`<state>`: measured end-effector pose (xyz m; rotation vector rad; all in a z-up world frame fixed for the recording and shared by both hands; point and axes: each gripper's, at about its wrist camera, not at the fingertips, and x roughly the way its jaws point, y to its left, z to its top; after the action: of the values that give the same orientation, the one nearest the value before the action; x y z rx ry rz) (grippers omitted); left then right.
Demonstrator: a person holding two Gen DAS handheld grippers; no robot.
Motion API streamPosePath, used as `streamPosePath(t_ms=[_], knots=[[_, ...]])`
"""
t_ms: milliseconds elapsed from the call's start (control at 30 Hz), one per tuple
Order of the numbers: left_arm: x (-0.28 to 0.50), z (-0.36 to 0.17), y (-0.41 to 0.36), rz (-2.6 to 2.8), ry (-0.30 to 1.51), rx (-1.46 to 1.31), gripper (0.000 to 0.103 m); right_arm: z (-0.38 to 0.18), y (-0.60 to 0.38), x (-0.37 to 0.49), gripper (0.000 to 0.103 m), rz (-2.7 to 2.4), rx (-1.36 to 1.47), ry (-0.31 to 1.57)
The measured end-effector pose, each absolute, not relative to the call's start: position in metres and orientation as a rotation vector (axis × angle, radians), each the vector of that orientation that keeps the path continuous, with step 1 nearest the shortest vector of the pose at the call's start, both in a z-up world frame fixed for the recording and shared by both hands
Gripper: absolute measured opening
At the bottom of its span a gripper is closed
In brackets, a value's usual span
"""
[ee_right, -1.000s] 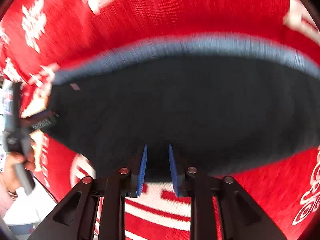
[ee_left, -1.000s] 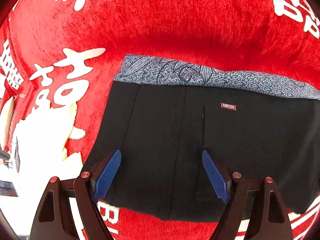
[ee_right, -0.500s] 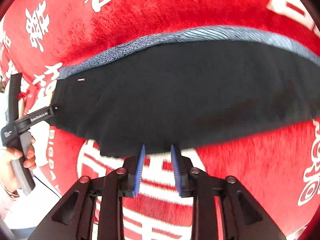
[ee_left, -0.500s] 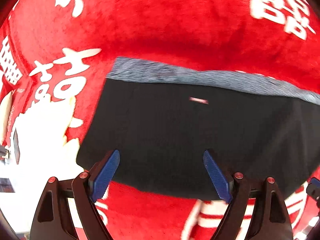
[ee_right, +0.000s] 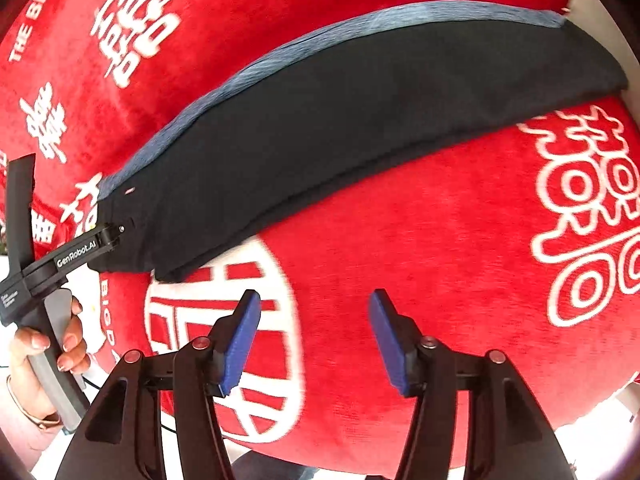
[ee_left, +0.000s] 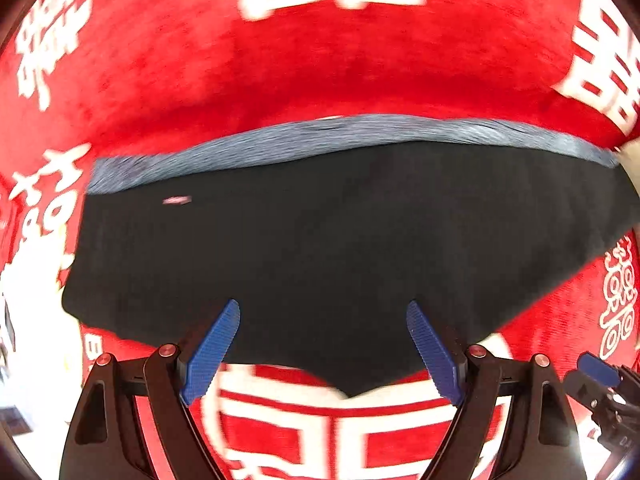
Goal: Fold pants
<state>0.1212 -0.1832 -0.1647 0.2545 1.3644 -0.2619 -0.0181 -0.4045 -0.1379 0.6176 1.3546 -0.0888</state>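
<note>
The black pants lie folded into a long flat band on the red cloth, with a blue-grey patterned strip along their far edge. My left gripper hovers open over the pants' near edge, with nothing between its blue pads. In the right wrist view the pants stretch from lower left to upper right. My right gripper is off the pants, over the red cloth; its jaws are opening and nothing is between them. The left gripper shows at the pants' left end, held by a hand.
A red plush cloth with white characters and a round white emblem covers the surface. Its edge drops off at the lower right and at the left of the left wrist view. The right gripper's tip shows at lower right.
The right gripper let go of the pants' near edge, opened wider and drew back onto the red cloth. The left gripper, still open, slid right along the pants and pulled back.
</note>
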Motion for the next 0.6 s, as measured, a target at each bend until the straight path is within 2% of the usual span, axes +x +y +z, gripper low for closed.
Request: streamPosePath(t_ms=[600], knots=[[0.105, -0.168, -0.332, -0.354, 1.358, 0.285, 0.087, -0.133, -0.515, -0.043, 0.061, -0.254, 0.702, 1.254]])
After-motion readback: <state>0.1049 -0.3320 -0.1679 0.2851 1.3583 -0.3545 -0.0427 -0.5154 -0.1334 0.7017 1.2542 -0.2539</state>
